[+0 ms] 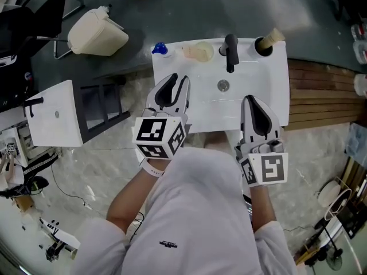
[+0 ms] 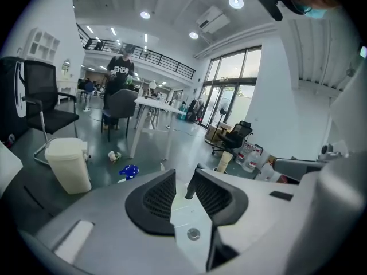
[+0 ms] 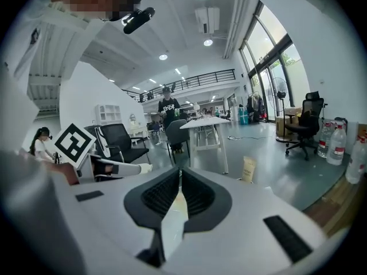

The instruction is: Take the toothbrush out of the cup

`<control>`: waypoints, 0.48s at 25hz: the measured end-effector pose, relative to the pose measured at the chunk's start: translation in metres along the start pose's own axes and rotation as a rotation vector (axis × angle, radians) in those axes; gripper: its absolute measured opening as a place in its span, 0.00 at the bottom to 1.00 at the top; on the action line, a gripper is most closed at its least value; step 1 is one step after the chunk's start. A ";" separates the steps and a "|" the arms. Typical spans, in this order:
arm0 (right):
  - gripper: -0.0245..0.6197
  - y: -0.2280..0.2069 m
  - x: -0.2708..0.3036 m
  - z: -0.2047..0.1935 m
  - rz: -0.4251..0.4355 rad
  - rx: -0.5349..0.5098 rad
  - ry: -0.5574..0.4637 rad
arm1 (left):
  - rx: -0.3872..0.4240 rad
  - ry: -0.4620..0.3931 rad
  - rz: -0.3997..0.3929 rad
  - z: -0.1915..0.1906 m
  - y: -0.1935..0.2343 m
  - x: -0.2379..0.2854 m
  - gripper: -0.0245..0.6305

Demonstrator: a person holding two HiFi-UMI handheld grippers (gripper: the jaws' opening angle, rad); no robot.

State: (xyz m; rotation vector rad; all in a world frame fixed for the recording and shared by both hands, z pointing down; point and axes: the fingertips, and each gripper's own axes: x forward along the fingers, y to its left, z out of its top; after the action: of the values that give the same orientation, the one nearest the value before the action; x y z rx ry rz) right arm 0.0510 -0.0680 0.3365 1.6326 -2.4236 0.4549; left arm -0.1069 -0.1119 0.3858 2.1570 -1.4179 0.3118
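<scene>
A beige cup (image 1: 264, 44) stands at the far right corner of the white basin (image 1: 172, 65), right of the black tap (image 1: 230, 51). Its mouth is dark, and I cannot make out a toothbrush in it. The cup also shows small and distant in the left gripper view (image 2: 224, 161) and the right gripper view (image 3: 248, 169). My left gripper (image 1: 175, 80) hovers over the basin's near left part, jaws a narrow gap apart and empty (image 2: 184, 183). Held at the near right edge, my right gripper (image 1: 253, 99) has its jaws together with nothing between them (image 3: 178, 179).
A blue item (image 1: 160, 48) and a pale yellow item (image 1: 198, 51) lie at the basin's far left. A drain (image 1: 223, 85) sits mid-basin. A beige bin (image 1: 97, 33) and a white cabinet (image 1: 54, 113) stand to the left; wooden slats (image 1: 321, 96) lie to the right.
</scene>
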 end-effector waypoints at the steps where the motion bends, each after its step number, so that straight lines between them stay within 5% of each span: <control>1: 0.06 -0.001 0.004 -0.002 0.006 0.001 0.006 | -0.008 0.004 0.003 -0.001 0.002 0.006 0.17; 12: 0.06 -0.024 0.039 -0.011 0.021 0.016 0.060 | -0.060 0.063 0.055 -0.018 0.024 0.060 0.17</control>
State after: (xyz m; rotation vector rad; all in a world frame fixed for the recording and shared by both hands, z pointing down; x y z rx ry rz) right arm 0.0583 -0.1062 0.3624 1.5779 -2.4019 0.5206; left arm -0.1020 -0.1559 0.4361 2.0453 -1.4343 0.3505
